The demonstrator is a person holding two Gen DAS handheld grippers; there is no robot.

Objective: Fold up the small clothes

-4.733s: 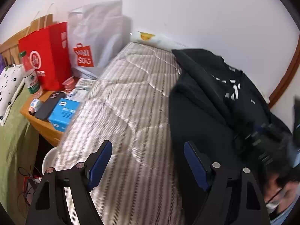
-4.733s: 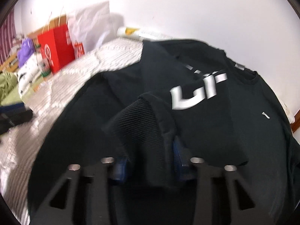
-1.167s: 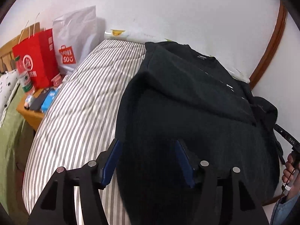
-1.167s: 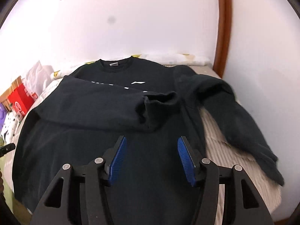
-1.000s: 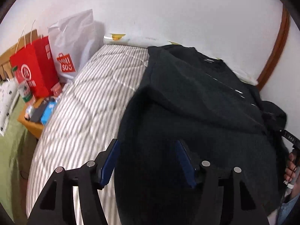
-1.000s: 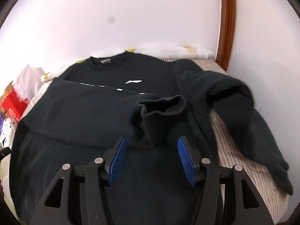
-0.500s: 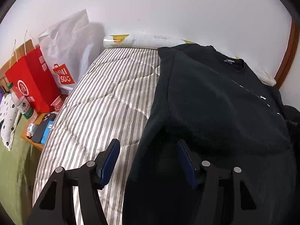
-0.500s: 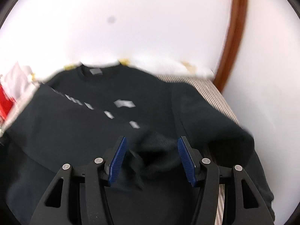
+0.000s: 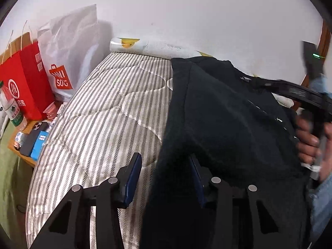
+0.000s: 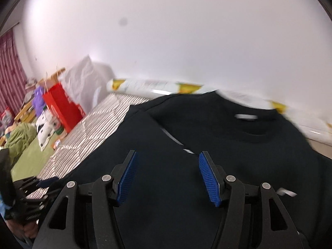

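Black sweatshirt (image 9: 228, 124), left edge of striped mattress (image 9: 108, 120). Left gripper (image 9: 166, 178) closing astride side hem: pinch fully before lifting. Right gripper (image 10: 168, 174) spread, empty, opening.

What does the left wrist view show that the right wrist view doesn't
Only the left wrist view shows the water bottle, the blue box and the left gripper, jaws closing around the sweatshirt's edge. Only the right shows the red curtain and the right gripper, jaws opening, empty. Both show the black sweatshirt, striped mattress and red bag.
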